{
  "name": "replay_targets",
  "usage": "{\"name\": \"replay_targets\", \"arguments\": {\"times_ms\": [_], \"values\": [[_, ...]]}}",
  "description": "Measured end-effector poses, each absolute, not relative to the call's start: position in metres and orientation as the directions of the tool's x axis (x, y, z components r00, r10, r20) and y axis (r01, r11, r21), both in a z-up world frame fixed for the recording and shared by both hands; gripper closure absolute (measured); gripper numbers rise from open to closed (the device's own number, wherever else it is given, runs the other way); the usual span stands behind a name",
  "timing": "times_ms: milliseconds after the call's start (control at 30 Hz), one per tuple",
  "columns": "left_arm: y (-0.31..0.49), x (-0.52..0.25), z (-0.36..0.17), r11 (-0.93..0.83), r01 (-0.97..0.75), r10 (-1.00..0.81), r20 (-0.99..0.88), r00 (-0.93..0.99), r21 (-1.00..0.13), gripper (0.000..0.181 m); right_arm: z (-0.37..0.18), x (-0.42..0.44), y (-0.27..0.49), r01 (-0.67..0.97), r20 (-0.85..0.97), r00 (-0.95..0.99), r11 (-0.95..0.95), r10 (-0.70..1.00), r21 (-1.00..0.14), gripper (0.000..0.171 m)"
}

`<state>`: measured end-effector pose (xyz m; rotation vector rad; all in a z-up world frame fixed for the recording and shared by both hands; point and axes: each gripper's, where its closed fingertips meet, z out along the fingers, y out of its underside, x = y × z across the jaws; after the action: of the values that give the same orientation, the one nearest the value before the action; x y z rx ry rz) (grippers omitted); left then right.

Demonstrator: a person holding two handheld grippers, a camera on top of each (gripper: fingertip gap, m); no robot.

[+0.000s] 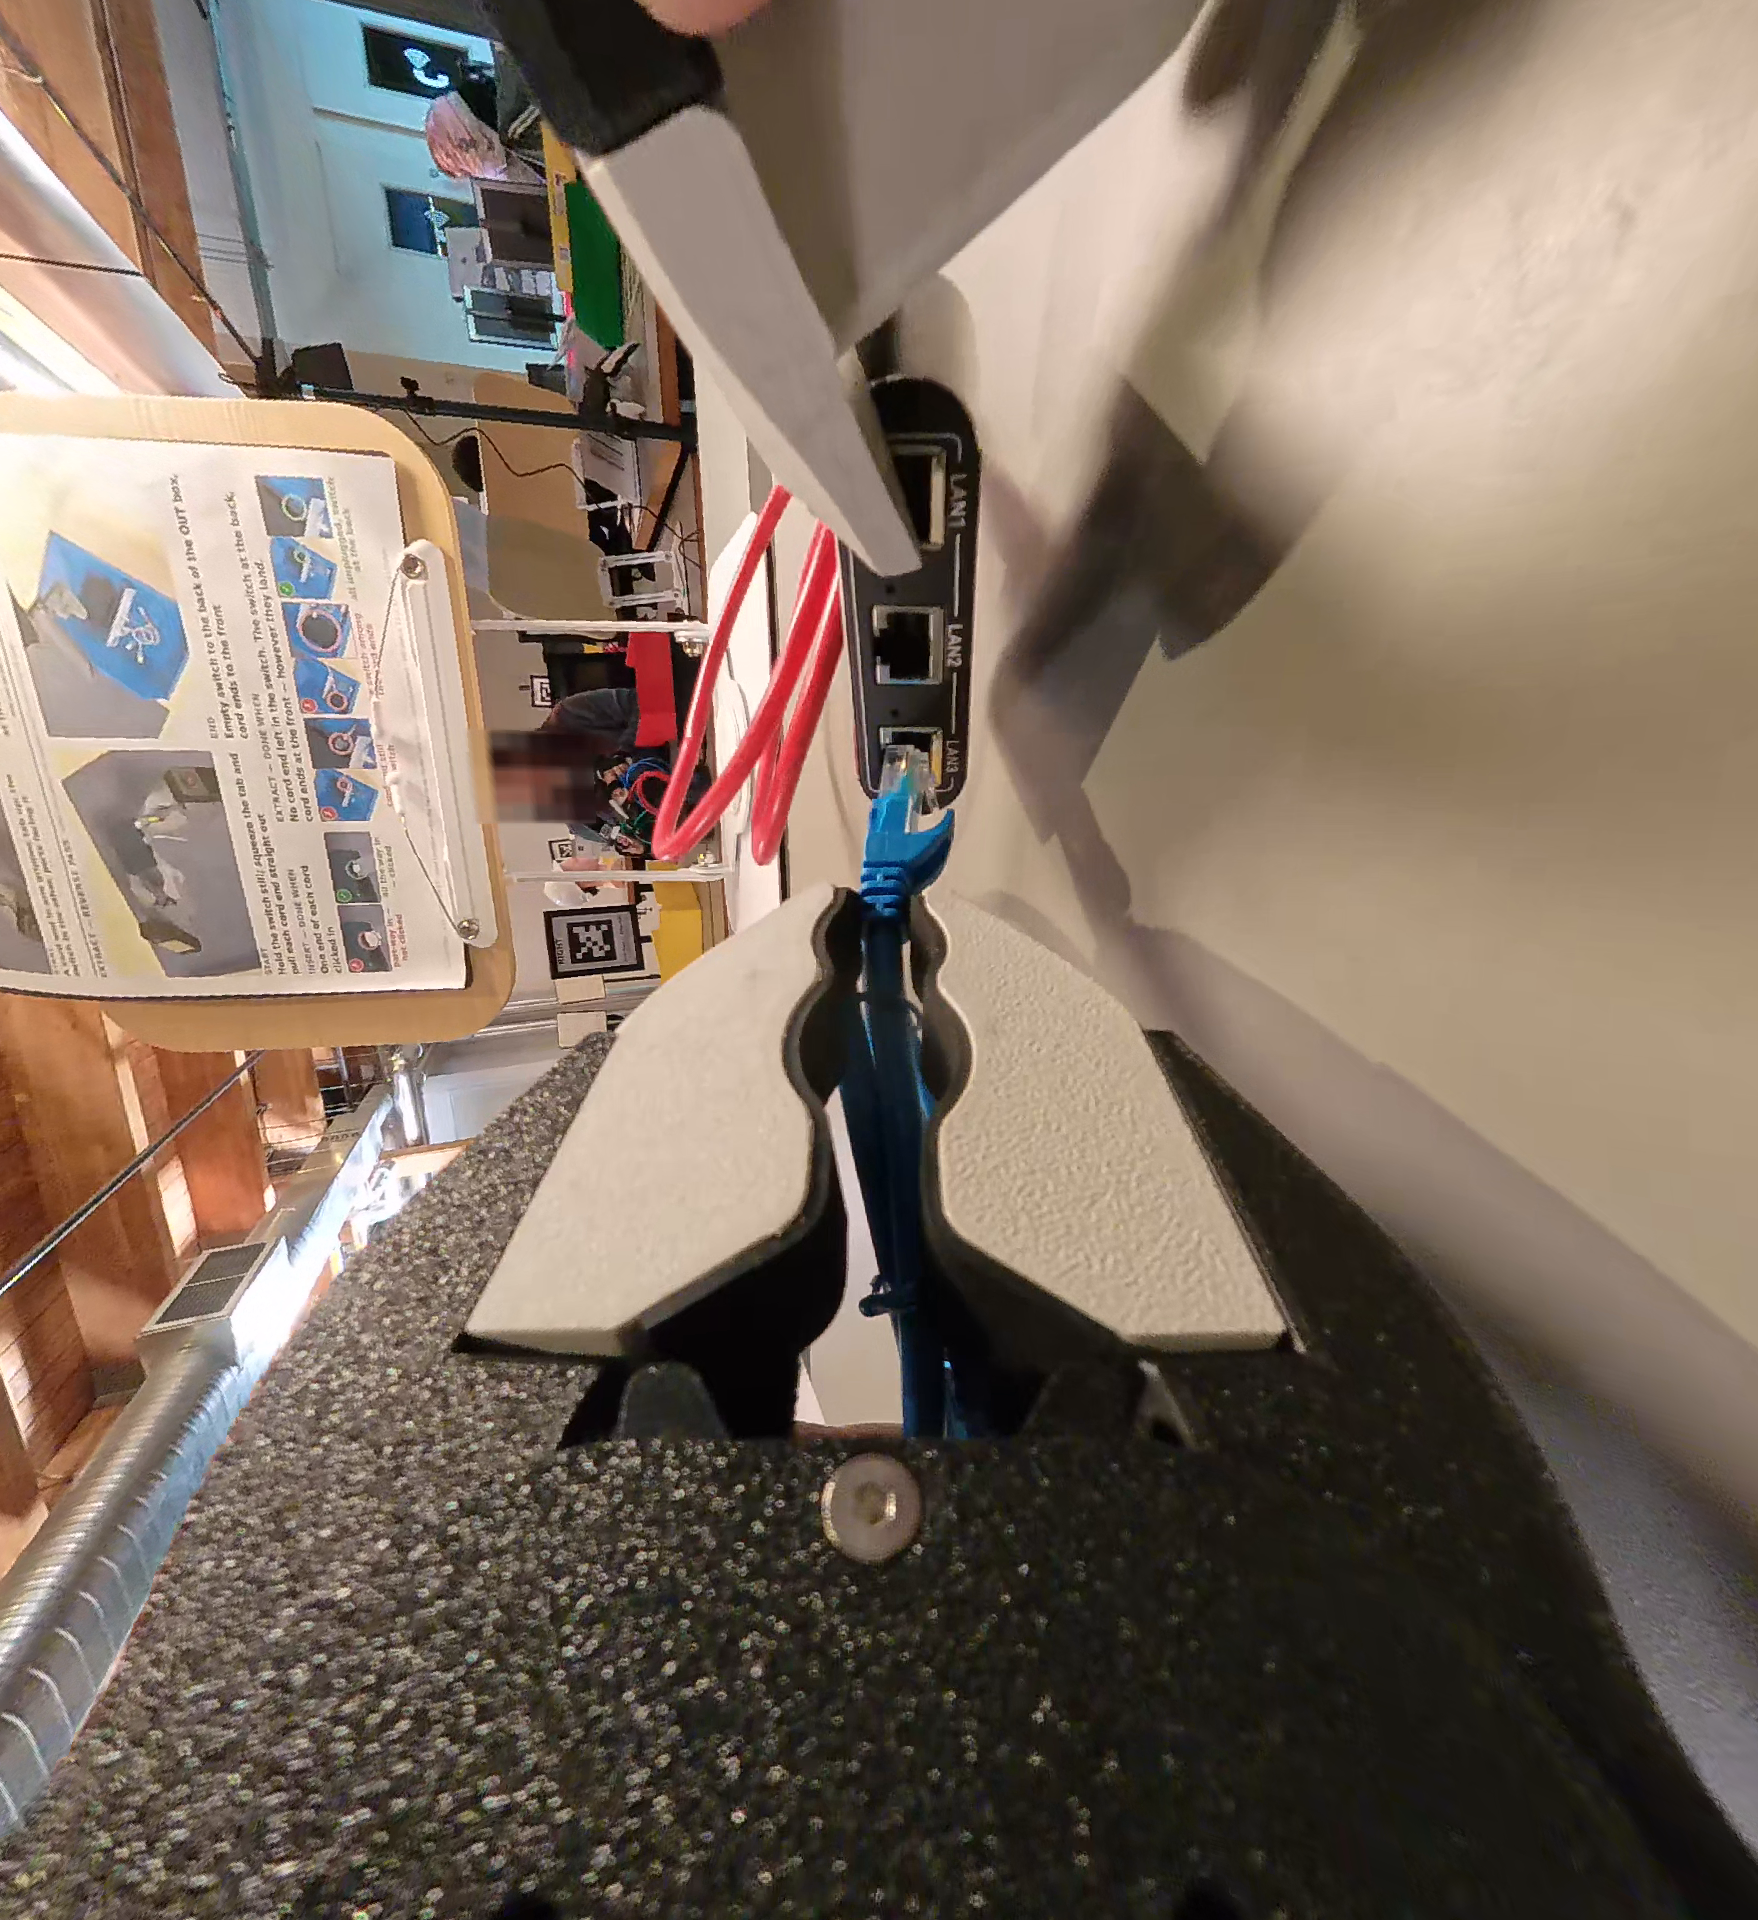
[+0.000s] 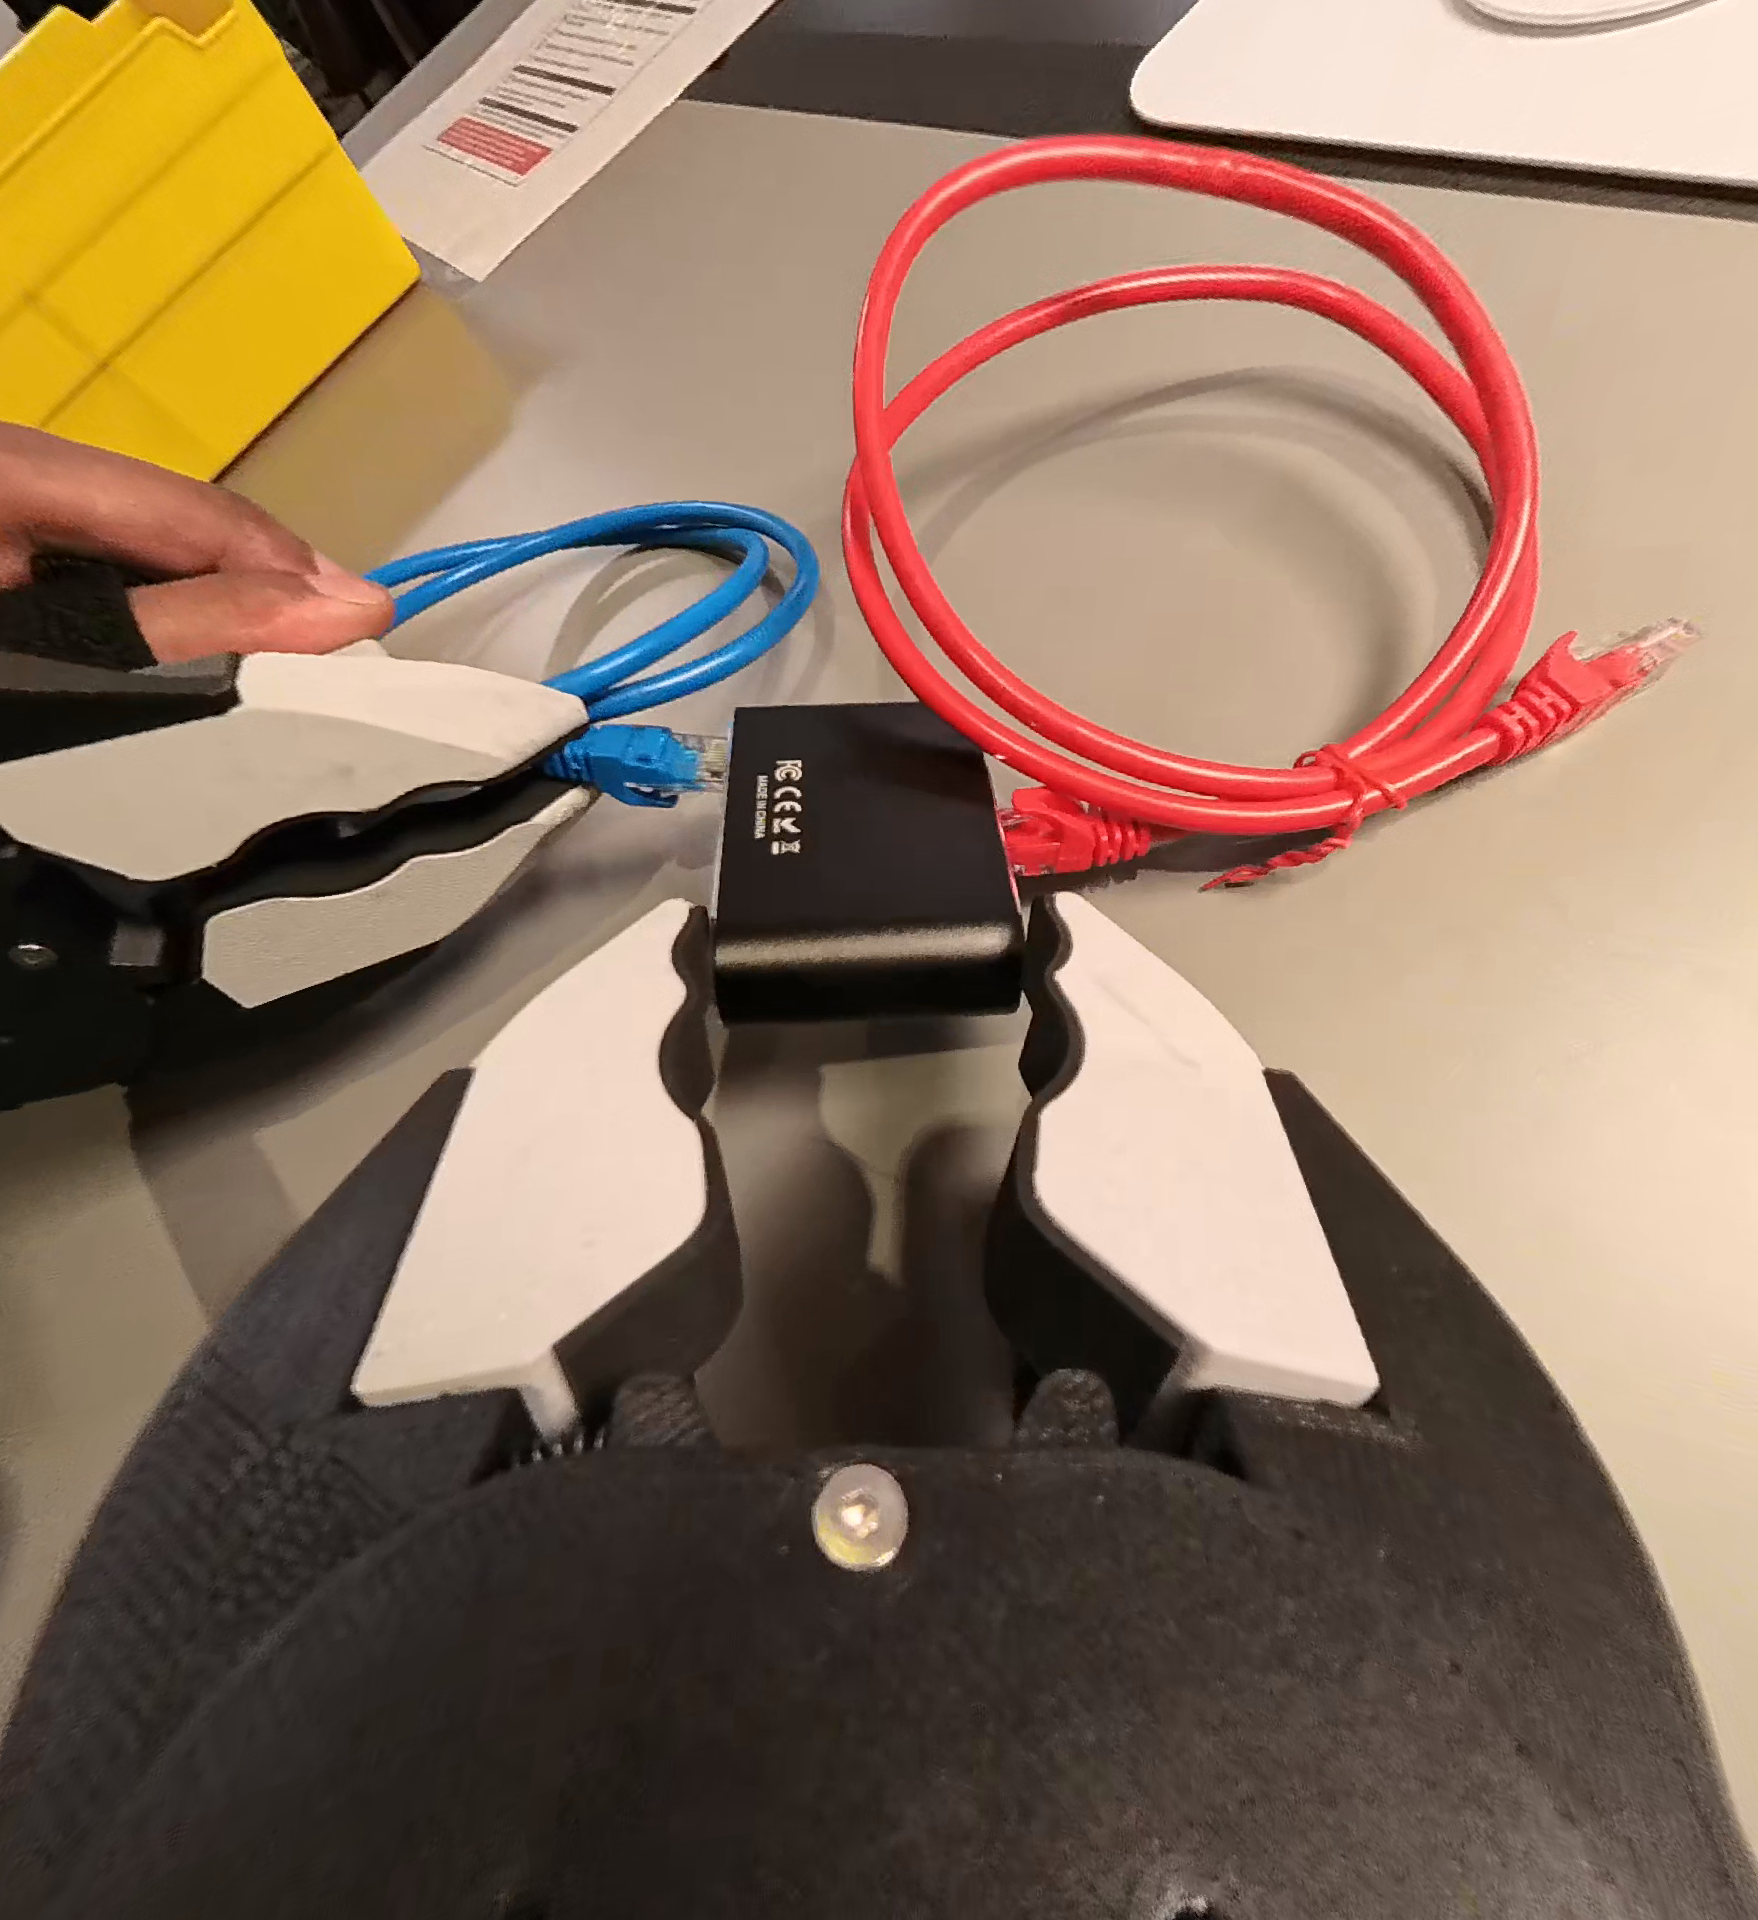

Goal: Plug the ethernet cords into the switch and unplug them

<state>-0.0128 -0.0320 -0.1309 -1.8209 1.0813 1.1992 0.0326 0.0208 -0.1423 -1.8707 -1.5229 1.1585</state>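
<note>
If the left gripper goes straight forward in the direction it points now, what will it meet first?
The left gripper holds the blue cord, so the cord's plug would probably meet the switch first, at the port right ahead. The tip seems already at the opening; depth is unclear.

The right tongs [image 2: 867, 951] squeeze a small black box-shaped switch [image 2: 859, 852] on the grey tabletop [image 2: 1477, 1039]. The left tongs [image 2: 584, 753] pinch a looped blue ethernet cord [image 2: 646, 582]; its plug [image 2: 646, 769] looks just at the switch's side. A coiled red ethernet cord [image 2: 1197, 468] lies beside a yellow plastic bin [image 2: 127, 229].
</note>
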Motion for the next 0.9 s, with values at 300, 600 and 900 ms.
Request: {"name": "replay_targets", "arguments": {"times_ms": [300,600,900], "values": [[-0.0314,-0.0120,-0.1322,-0.419,-0.901,-0.262,-0.935,0.240,-0.114,0.172,-0.1430,0.0323,0.0200,0.548,-0.312,0.042,-0.283,0.949,-0.787,0.113],[-0.0308,-0.0137,-0.1330,-0.444,-0.891,-0.259,-0.938,0.229,-0.095,0.172,-0.1417,0.0330,0.0204,0.535,-0.317,0.076,-0.307,0.945,-0.787,0.113],[-0.0317,-0.0138,-0.1384,-0.464,-0.877,-0.278,-0.920,0.275,-0.123,0.172,-0.1404,0.0332,0.0239,0.510,-0.314,0.107,-0.323,0.943,-0.797,0.113]]}}
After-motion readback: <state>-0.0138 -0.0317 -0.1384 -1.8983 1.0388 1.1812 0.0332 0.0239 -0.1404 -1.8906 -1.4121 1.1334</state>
